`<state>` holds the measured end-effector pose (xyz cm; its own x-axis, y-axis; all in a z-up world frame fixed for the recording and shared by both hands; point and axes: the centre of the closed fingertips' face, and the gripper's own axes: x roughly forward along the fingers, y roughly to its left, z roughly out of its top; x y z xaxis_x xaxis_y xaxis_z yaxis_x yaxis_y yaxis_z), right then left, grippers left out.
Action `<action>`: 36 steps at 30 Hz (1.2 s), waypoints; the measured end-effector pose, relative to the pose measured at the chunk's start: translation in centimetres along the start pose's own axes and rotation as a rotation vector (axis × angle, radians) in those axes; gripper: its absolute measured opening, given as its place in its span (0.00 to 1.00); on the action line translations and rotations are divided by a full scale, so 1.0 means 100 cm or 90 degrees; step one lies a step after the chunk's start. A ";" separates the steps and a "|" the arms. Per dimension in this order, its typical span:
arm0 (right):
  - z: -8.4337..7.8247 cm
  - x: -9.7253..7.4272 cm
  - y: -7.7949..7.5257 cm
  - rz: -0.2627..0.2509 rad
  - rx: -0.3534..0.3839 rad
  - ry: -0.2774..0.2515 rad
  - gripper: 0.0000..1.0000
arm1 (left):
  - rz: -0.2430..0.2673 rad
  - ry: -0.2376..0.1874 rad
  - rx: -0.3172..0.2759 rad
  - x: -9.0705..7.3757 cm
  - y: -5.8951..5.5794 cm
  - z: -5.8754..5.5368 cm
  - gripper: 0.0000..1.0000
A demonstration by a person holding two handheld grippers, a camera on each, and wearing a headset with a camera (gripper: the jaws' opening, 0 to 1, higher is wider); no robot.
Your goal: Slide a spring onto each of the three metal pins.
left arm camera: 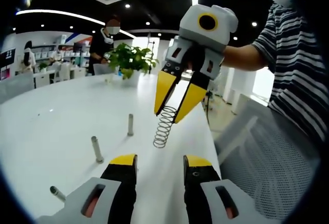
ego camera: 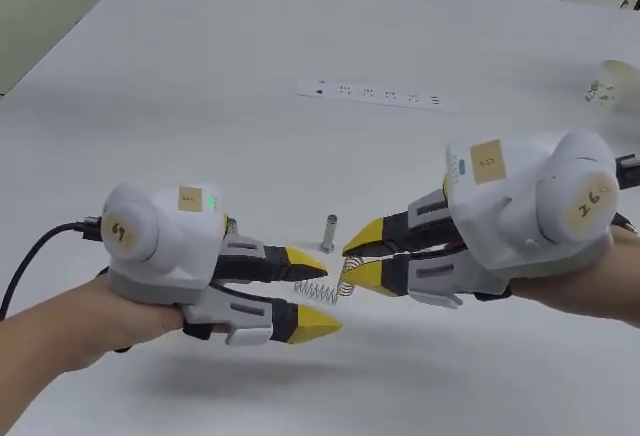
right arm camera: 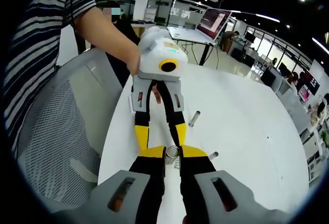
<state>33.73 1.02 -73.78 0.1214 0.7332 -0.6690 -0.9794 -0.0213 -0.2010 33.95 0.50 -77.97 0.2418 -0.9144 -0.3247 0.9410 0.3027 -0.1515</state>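
Note:
A thin wire spring (ego camera: 320, 289) hangs in the air between my two grippers, above the white table (ego camera: 200, 106). My right gripper (ego camera: 347, 261) is shut on one end of it, which shows as a coil (right arm camera: 172, 153) pinched at its yellow tips. In the left gripper view that gripper (left arm camera: 168, 116) comes down from above with the spring (left arm camera: 163, 129) dangling. My left gripper (ego camera: 320, 294) stands open, its fingertips to either side of the spring's free end without touching it. Three metal pins stand upright on the table (left arm camera: 130, 125) (left arm camera: 96, 148) (left arm camera: 56, 193); one pin (ego camera: 329, 233) shows behind the tips.
A white power strip (ego camera: 375, 94) lies farther back on the table, and a clear cup (ego camera: 618, 81) stands at the far right edge. A black cable (ego camera: 30, 256) trails from the left gripper. A mesh chair (right arm camera: 56, 131) is beside the table; a potted plant (left arm camera: 131, 59) at its end.

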 end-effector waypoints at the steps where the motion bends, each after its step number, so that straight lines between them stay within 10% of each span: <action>1: 0.000 0.000 -0.001 -0.001 0.001 -0.001 0.07 | -0.001 0.002 -0.005 -0.001 -0.001 -0.001 0.31; 36: -0.009 -0.006 -0.016 -0.033 0.006 0.010 0.07 | 0.032 0.016 -0.036 -0.037 0.003 -0.020 0.57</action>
<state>35.37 0.01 -73.67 0.1737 0.7227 -0.6690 -0.9732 0.0221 -0.2288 32.83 4.47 -78.73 0.2816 -0.8909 -0.3564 0.9127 0.3633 -0.1870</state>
